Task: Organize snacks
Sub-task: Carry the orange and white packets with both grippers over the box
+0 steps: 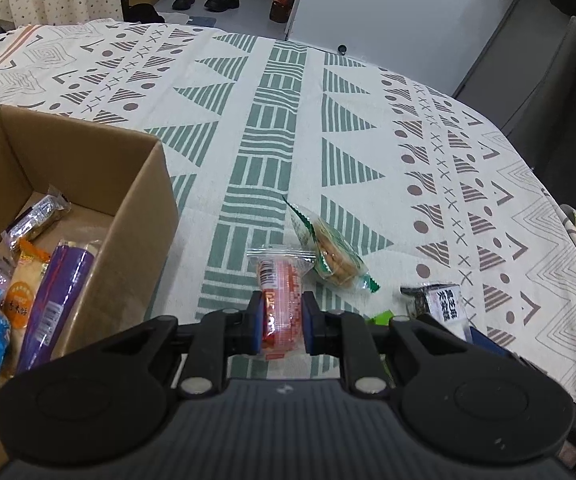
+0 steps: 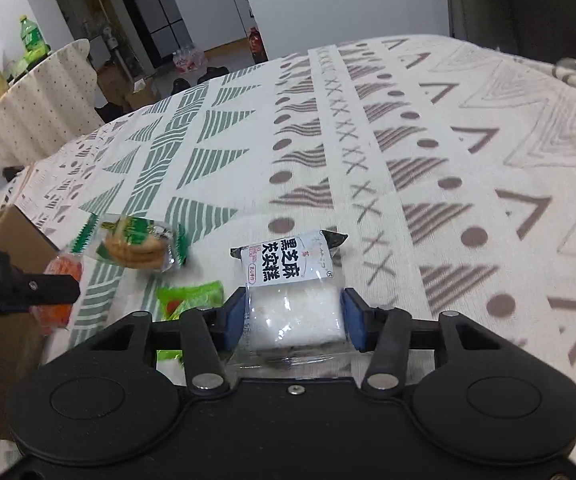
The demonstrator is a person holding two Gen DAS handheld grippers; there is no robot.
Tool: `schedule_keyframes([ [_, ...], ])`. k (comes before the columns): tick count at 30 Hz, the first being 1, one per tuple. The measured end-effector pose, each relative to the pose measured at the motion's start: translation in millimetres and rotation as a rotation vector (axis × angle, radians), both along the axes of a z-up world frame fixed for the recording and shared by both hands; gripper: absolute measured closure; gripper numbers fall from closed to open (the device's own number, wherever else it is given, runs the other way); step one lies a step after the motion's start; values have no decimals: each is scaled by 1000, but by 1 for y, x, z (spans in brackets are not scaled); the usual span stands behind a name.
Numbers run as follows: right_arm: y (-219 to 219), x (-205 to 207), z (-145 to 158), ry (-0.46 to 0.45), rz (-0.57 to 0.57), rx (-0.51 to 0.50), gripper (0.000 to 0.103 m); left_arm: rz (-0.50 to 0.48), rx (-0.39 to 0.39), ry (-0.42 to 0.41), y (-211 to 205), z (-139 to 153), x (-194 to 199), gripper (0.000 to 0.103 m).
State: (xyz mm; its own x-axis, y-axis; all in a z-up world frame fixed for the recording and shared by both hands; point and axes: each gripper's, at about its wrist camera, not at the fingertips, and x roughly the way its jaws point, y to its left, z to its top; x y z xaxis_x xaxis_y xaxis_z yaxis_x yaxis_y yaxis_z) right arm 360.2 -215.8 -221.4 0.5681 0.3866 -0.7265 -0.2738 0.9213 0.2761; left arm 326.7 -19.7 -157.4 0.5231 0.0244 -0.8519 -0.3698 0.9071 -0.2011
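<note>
- Left wrist: your left gripper [image 1: 281, 317] clamped the red packet [image 1: 282, 300]; the box [image 1: 100, 184] left of the jaws held several snacks.
- Right gripper [image 2: 293, 317] clamped the white cake [image 2: 293, 280]; biscuit pack [image 2: 136, 247] and green packet [image 2: 190, 298] remained, left of the jaws.

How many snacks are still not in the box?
4: red snack in the left gripper, white cake in the right gripper, cookie pack and green packet on the tablecloth. Others may be hidden.

Both units share one build: ribbed dark-grey housing behind the left gripper [image 1: 281, 320], matte black linkage arms, silver pivot bolts, round black caps outboard, blue pads on the fingers. One small screw is seen behind the right gripper [image 2: 294, 316].
</note>
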Motion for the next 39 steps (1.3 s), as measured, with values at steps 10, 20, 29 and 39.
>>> schedule_keyframes([
  [10,-13,-39,26,9,-38,50,56,-11,-28,-26,-2,15,-25,85],
  [20,-17,-90,63,-53,-97,139,57,-40,-71,-63,-4,39,-55,85],
  [29,-7,-118,88,-94,-130,170,57,-44,-70,-104,15,73,-88,85],
  [39,8,-144,119,-141,-141,181,57,-38,-84,-137,38,98,-118,85],
])
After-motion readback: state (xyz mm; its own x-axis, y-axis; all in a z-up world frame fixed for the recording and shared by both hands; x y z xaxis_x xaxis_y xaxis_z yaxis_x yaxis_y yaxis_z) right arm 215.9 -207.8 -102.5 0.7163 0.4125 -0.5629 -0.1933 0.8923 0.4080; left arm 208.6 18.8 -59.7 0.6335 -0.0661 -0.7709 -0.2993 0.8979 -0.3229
